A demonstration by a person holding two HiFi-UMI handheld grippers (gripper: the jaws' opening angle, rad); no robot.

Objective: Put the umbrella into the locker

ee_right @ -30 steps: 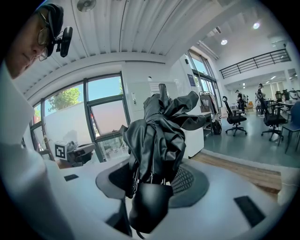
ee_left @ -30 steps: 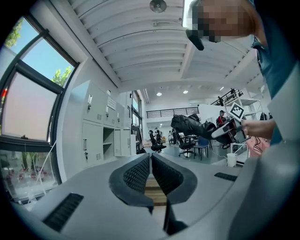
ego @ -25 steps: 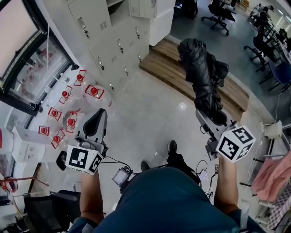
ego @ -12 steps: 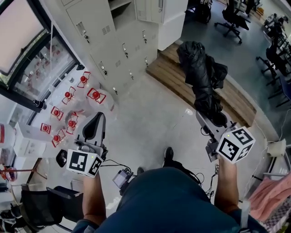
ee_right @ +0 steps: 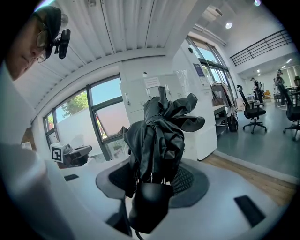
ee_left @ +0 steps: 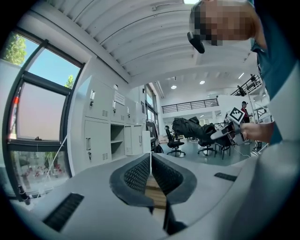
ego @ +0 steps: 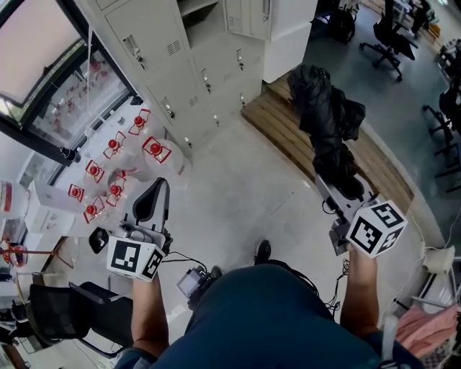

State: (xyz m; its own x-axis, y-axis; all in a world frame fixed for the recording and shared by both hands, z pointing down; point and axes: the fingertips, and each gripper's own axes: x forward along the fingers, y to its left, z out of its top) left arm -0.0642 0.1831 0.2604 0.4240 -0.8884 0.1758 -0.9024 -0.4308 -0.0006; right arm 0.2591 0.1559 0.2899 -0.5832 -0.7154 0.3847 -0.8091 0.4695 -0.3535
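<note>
Lockers [ego: 180, 50] upper left, umbrella [ego: 328, 122] upper right, not yet in.
Its loose folds could snag the open bay's [ego: 196, 7] edge. Your right gripper [ee_right: 154, 180] clamps it near the handle only, so it may twist loose. Left gripper [ee_left: 151, 173] is closed, empty.

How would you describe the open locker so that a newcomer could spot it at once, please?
Beside the big window stands a bank of pale grey lockers. The open locker sits partway along it. Its neighbours show closed doors, and it alone shows bare shelves inside.
</note>
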